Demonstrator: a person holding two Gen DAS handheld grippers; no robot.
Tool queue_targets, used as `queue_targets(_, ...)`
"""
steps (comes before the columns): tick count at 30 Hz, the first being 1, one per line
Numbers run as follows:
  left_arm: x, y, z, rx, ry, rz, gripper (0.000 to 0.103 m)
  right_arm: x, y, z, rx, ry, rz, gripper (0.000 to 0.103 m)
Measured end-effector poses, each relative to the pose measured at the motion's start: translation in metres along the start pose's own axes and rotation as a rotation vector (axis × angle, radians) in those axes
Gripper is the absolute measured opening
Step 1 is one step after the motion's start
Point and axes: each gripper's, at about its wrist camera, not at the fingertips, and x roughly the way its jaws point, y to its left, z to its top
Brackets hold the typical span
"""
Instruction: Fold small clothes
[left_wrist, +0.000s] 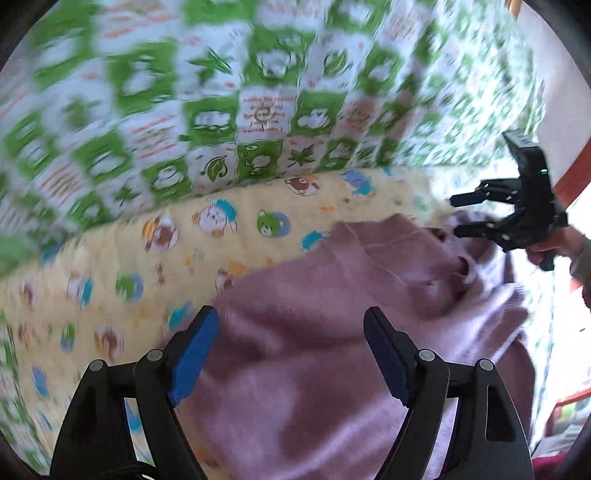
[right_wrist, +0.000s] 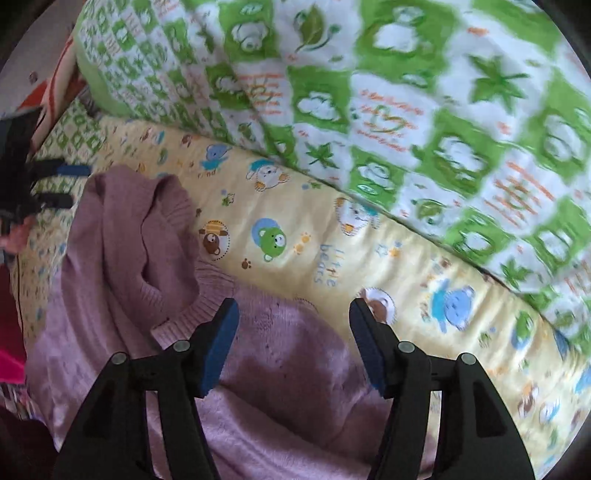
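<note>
A small mauve knitted sweater (left_wrist: 332, 314) lies rumpled on a yellow bear-print sheet (left_wrist: 110, 258). It also shows in the right wrist view (right_wrist: 147, 258), with a ribbed edge folded over. My left gripper (left_wrist: 291, 332) is open just above the sweater, holding nothing. My right gripper (right_wrist: 293, 325) is open over the sweater's edge, empty. The right gripper shows in the left wrist view (left_wrist: 458, 218), open at the sweater's far end. The left gripper shows in the right wrist view (right_wrist: 62, 184), open at the far left.
A green and white patterned quilt (left_wrist: 240, 92) is bunched up along the far side of the sheet, and shows in the right wrist view (right_wrist: 406, 92). A red-edged surface (left_wrist: 569, 177) lies beyond at the right.
</note>
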Motion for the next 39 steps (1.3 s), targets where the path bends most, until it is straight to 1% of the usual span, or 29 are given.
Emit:
queue_targets(1, 0.010, 0.001, 0.007, 0.010, 0.027, 0.002, 0.081, 0.008, 0.003, 0.003, -0.024, 0.021, 0.006, 0.065)
queue_targets(4, 0.036, 0.004, 0.017, 0.033, 0.090, 0.032, 0.081, 0.035, 0.010, 0.004, -0.109, 0.106, -0.023, 0.065)
queue_targets(6, 0.052, 0.003, 0.014, 0.050, 0.126, 0.038, 0.081, 0.041, 0.014, 0.005, -0.134, 0.119, -0.024, 0.065)
queue_targets(7, 0.059, 0.001, 0.013, 0.073, 0.142, 0.060, 0.081, 0.041, 0.015, 0.005, -0.137, 0.115, -0.020, 0.061)
queue_targets(8, 0.063, -0.003, 0.013, 0.093, 0.146, 0.074, 0.080, 0.041, 0.016, 0.004, -0.130, 0.108, -0.017, 0.044)
queue_targets(9, 0.065, -0.008, 0.011, 0.120, 0.143, 0.088, 0.068, 0.040, 0.013, 0.004, -0.109, 0.099, -0.012, 0.031)
queue_targets(10, 0.066, -0.013, 0.010, 0.146, 0.141, 0.082, 0.057, 0.039, 0.010, 0.002, -0.075, 0.095, 0.001, 0.006)
queue_targets(11, 0.064, -0.017, 0.009, 0.161, 0.141, 0.073, 0.033, 0.036, 0.010, -0.001, -0.066, 0.082, -0.002, 0.006)
queue_targets(12, 0.061, -0.021, 0.010, 0.173, 0.131, 0.079, 0.012, 0.031, 0.011, -0.004, -0.067, 0.063, -0.015, 0.006)
queue_targets(13, 0.055, -0.022, 0.012, 0.177, 0.114, 0.085, 0.012, 0.026, 0.012, -0.006, -0.055, 0.041, -0.031, 0.006)
queue_targets(14, 0.048, -0.023, 0.014, 0.173, 0.035, 0.074, 0.010, 0.017, 0.011, -0.008, -0.029, 0.004, -0.050, 0.006)
queue_targets(15, 0.040, -0.022, 0.017, 0.165, 0.003, 0.075, 0.010, 0.005, 0.006, -0.010, 0.011, -0.040, -0.069, 0.006)
queue_targets(18, 0.037, -0.018, 0.025, 0.140, -0.036, 0.111, 0.009, -0.031, -0.025, -0.017, 0.197, -0.198, -0.125, 0.005)
queue_targets(19, 0.043, -0.018, 0.027, 0.134, -0.036, 0.146, 0.009, -0.035, -0.032, -0.020, 0.233, -0.219, -0.152, 0.005)
queue_targets(20, 0.050, -0.018, 0.027, 0.122, -0.030, 0.163, 0.009, -0.032, -0.038, -0.023, 0.265, -0.225, -0.176, 0.005)
queue_targets(21, 0.056, -0.017, 0.027, 0.106, -0.029, 0.171, 0.009, -0.024, -0.042, -0.025, 0.291, -0.209, -0.185, 0.005)
queue_targets(23, 0.065, -0.018, 0.026, 0.090, -0.032, 0.199, 0.010, -0.002, -0.039, -0.027, 0.275, -0.156, -0.241, 0.005)
queue_targets(24, 0.067, -0.019, 0.025, 0.086, -0.033, 0.209, 0.012, 0.005, -0.037, -0.027, 0.268, -0.143, -0.259, 0.005)
queue_targets(25, 0.068, -0.020, 0.026, 0.075, -0.033, 0.214, 0.015, 0.012, -0.037, -0.027, 0.283, -0.135, -0.271, 0.005)
queue_targets(26, 0.066, -0.018, 0.026, 0.052, -0.036, 0.208, 0.021, 0.016, -0.037, -0.026, 0.301, -0.131, -0.273, 0.006)
queue_targets(28, 0.052, -0.007, 0.025, -0.007, -0.062, 0.179, 0.032, 0.013, -0.034, -0.023, 0.317, -0.147, -0.279, 0.008)
queue_targets(29, 0.042, -0.001, 0.024, -0.028, -0.079, 0.181, 0.039, 0.009, -0.031, -0.022, 0.315, -0.164, -0.277, 0.017)
queue_targets(30, 0.032, 0.007, 0.021, -0.048, -0.098, 0.191, 0.046, 0.010, -0.023, -0.014, 0.313, -0.164, -0.296, 0.023)
queue_targets(31, 0.021, 0.012, 0.017, -0.072, -0.122, 0.199, 0.049, 0.003, -0.020, -0.014, 0.318, -0.168, -0.327, 0.034)
queue_targets(32, 0.010, 0.018, 0.010, -0.104, -0.142, 0.197, 0.053, -0.007, -0.017, -0.015, 0.327, -0.195, -0.327, 0.038)
queue_targets(34, -0.008, 0.030, -0.006, -0.169, -0.168, 0.173, 0.054, -0.031, -0.010, -0.024, 0.365, -0.256, -0.291, 0.042)
queue_targets(36, -0.027, 0.035, -0.032, -0.226, -0.187, 0.150, 0.058, -0.051, -0.005, -0.038, 0.394, -0.296, -0.249, 0.046)
queue_targets(37, -0.036, 0.037, -0.048, -0.249, -0.200, 0.138, 0.060, -0.059, 0.001, -0.046, 0.407, -0.309, -0.232, 0.049)
queue_targets(39, -0.049, 0.035, -0.083, -0.295, -0.210, 0.127, 0.064, -0.072, 0.015, -0.069, 0.434, -0.318, -0.210, 0.051)
